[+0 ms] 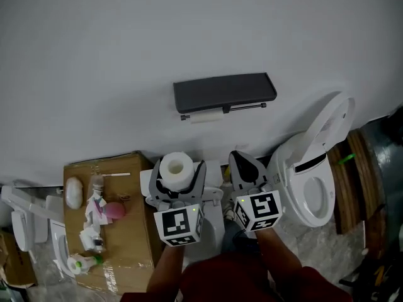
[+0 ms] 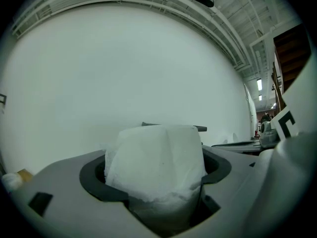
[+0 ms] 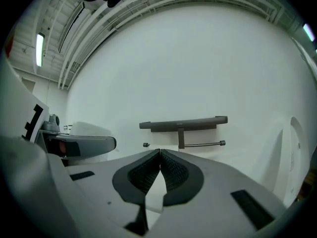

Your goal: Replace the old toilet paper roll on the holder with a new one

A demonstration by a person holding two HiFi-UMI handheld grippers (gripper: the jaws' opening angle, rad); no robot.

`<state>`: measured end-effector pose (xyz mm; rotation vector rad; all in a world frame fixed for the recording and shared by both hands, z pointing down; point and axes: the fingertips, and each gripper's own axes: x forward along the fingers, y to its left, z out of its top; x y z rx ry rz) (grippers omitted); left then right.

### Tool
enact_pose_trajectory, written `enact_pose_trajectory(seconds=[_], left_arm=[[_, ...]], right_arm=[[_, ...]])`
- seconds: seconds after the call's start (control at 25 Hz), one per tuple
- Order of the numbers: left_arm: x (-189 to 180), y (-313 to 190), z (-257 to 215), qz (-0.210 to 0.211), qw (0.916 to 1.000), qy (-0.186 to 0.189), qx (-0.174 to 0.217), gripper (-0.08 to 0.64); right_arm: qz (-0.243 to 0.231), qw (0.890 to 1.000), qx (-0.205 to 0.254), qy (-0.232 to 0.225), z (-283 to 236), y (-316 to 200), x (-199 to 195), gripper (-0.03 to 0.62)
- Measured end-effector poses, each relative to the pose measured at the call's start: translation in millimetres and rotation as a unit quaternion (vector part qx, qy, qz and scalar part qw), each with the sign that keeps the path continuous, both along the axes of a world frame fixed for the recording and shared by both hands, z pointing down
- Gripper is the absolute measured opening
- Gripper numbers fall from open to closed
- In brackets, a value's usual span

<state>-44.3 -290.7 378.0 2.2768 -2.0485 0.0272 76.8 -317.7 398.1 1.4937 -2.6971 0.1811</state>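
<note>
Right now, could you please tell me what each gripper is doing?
Left tongs: closed on the roll.
Right tongs: shut, empty.

Full white toilet roll (image 1: pixel 176 167) upright, dark wall holder (image 1: pixel 225 92) beyond, thin old roll (image 1: pixel 208 116)

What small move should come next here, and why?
Probably the right gripper should advance toward the old roll on the holder, opening as it arrives. It is shut and empty, the left gripper holds the new roll, and the old roll is not yet removed.
</note>
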Motion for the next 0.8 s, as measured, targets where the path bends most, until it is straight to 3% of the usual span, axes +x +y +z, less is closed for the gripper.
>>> enact_pose_trajectory(seconds=[0.32, 0.4, 0.44, 0.48, 0.52, 0.56, 0.6, 0.68, 0.8], left_arm=[[-4.9, -42.5, 19.2, -0.020, 0.9997, -0.015, -0.005, 0.449], [-8.6, -47.0, 22.0, -0.027, 0.9995, -0.014, -0.007, 0.449], [-10.4, -48.8, 22.6, -0.031, 0.9994, -0.013, -0.009, 0.449], [-12.2, -50.4, 23.0, -0.034, 0.9993, -0.013, -0.011, 0.449], [-14.1, -51.7, 23.9, -0.037, 0.9992, -0.013, -0.012, 0.449], [-16.2, -52.7, 25.4, -0.038, 0.9991, -0.015, -0.014, 0.449], [-18.3, -53.6, 27.3, -0.039, 0.9990, -0.017, -0.015, 0.449], [-22.8, -55.0, 30.4, -0.041, 0.9988, -0.020, -0.017, 0.449], [-30.2, -57.1, 32.5, -0.046, 0.9985, -0.023, -0.020, 0.449]], right_arm=[[-0.012, 0.999, -0.018, -0.029, 18.9, -48.4, -14.1, 0.017], [-0.019, 0.995, -0.047, -0.085, 25.8, -59.2, -17.7, 0.018], [-0.026, 0.988, -0.074, -0.135, 29.5, -65.0, -20.3, 0.020], [-0.038, 0.974, -0.108, -0.197, 33.0, -70.9, -23.6, 0.030], [-0.050, 0.952, -0.144, -0.267, 35.8, -76.8, -27.1, 0.083], [-0.062, 0.924, -0.175, -0.334, 37.3, -82.9, -29.9, 0.175], [-0.067, 0.898, -0.195, -0.390, 37.9, -89.9, -30.7, 0.213], [-0.057, 0.860, -0.211, -0.461, 42.0, -105.1, -27.7, 0.225], [-0.040, 0.821, -0.223, -0.524, 51.7, -122.3, -28.8, 0.242]])
